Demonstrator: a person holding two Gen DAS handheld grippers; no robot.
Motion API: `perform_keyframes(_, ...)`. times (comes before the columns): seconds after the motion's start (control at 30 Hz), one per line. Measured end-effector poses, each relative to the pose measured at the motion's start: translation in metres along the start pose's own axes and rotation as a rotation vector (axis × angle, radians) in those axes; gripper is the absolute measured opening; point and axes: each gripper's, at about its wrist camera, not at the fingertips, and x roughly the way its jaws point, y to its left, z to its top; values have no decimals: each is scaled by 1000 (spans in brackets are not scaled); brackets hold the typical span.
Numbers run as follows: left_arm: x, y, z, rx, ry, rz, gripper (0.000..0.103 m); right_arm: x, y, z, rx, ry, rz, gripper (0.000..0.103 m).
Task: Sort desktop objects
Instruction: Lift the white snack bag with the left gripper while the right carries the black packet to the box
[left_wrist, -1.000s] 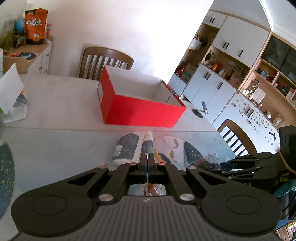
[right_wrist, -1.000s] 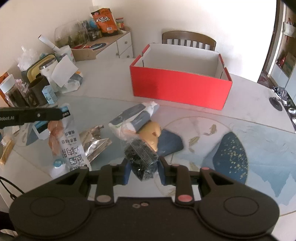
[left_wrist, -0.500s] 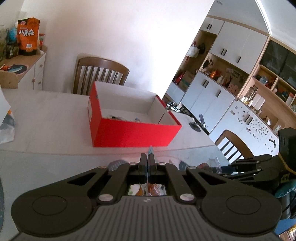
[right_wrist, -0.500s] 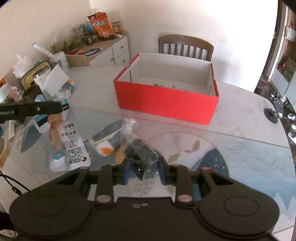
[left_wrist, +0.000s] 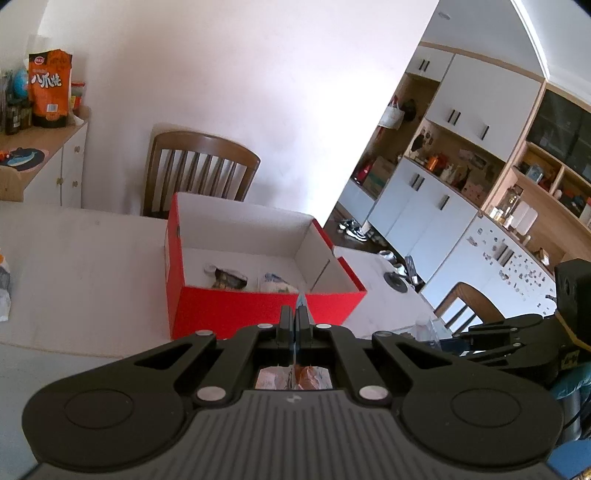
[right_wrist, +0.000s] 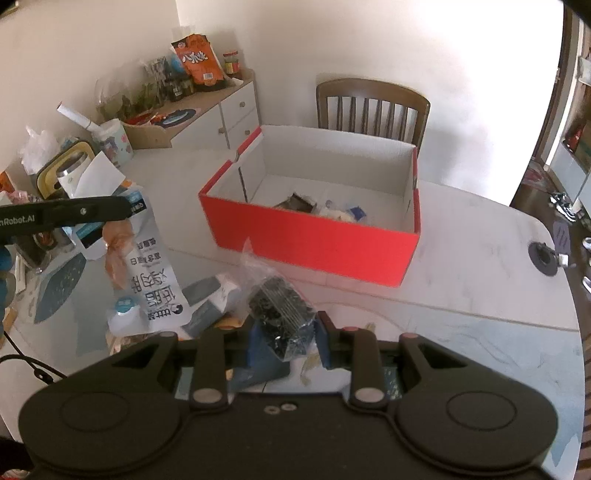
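Red cardboard box (right_wrist: 314, 236) sits ahead of both grippers, open-topped, with a few packets on its floor. Left gripper (left_wrist: 294, 317) is pinched tight on the top edge of a white snack packet (right_wrist: 147, 273), which hangs below it. Right gripper (right_wrist: 284, 332) is clamped on a clear bag (right_wrist: 279, 306) of dark bits, possibly dried food, held above the table (right_wrist: 480, 280).

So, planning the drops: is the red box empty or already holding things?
Holding things: the red box has a few packets on its floor.
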Motion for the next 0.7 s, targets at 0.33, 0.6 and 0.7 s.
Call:
perform_keyframes(0.33, 25, -6, 24, -16, -36, 28, 0, 10, -18, 29, -38, -11, 25, 30)
perform_keyframes(0.6, 41, -3, 44, -31, -70, 51, 0, 16, -33, 51, -56, -28, 29, 30)
perform_keyframes(0.7, 47, -1, 51, -31, -80, 59, 0, 20, -36, 59, -62, -32, 31, 30)
